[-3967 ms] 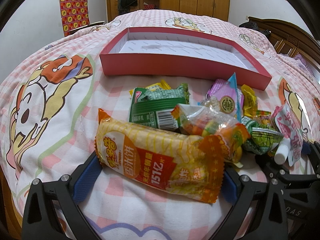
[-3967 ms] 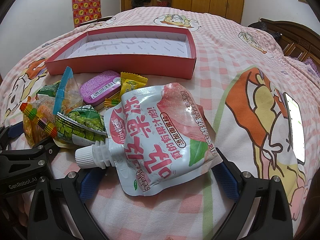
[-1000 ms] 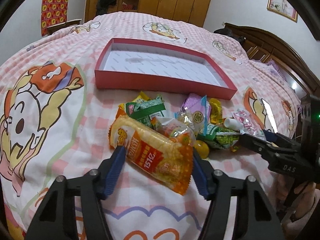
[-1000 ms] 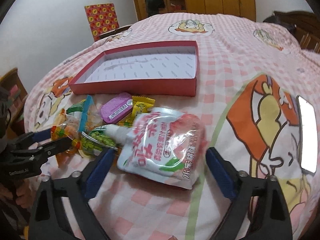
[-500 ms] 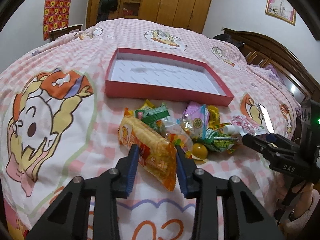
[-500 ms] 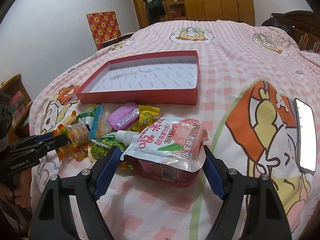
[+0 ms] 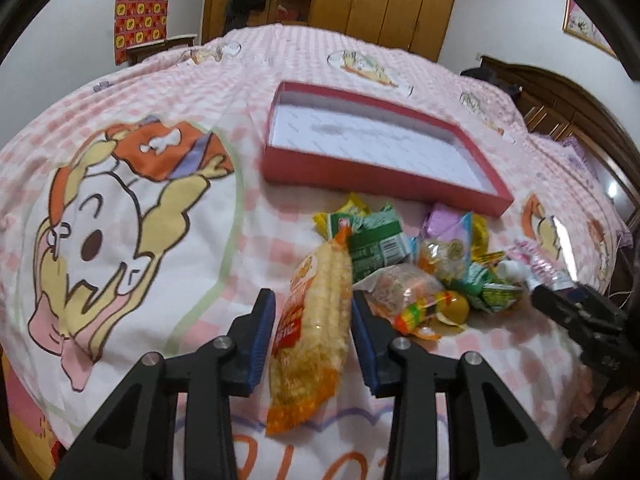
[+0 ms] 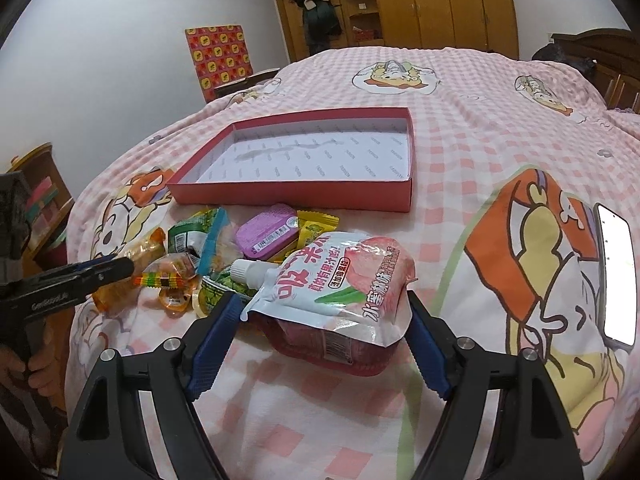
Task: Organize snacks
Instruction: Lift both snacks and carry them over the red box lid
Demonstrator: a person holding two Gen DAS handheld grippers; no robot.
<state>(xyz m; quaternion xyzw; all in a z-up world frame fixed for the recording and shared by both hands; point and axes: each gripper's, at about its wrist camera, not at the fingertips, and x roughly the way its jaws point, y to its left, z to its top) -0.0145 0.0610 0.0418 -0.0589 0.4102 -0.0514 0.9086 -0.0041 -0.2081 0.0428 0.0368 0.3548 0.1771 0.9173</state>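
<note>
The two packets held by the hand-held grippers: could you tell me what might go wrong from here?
1. The left hand-held gripper pinches the rice cracker pack near its middle; the crackers may crush, or its long end could sag and slip.
2. The right hand-held gripper squeezes the soft peach pouch, which is bulging and might slide out before reaching the red box.

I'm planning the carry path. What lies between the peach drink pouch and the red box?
In the right wrist view, a purple tin and a yellow candy wrapper lie between the pouch and the red box.
</note>
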